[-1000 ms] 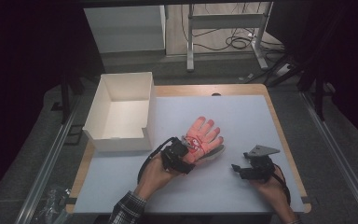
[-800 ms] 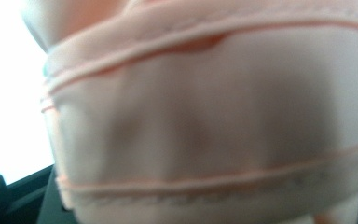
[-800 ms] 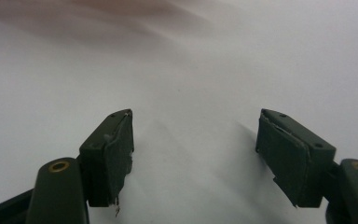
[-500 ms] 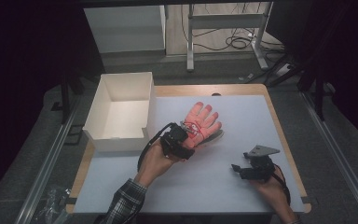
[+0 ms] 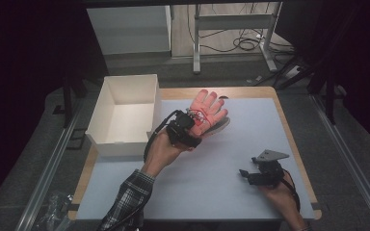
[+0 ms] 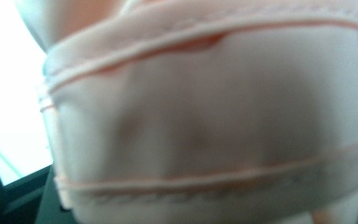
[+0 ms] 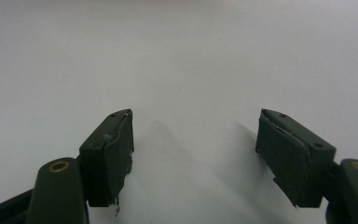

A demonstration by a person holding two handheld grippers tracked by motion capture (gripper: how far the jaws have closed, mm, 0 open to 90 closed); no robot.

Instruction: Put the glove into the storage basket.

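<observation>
The pink glove [image 5: 206, 111] hangs above the far middle of the tabletop [image 5: 212, 192], fingers fanned toward the far edge, its cuff clamped in the left tool [image 5: 189, 126]. Up close, pale stitched fabric [image 6: 205, 121] presses against that tool's camera. The white box [image 5: 125, 113] sits just beside it at the far left corner. The right tool [image 5: 246, 174] rests near the near right corner, jaws spread wide and holding nothing.
</observation>
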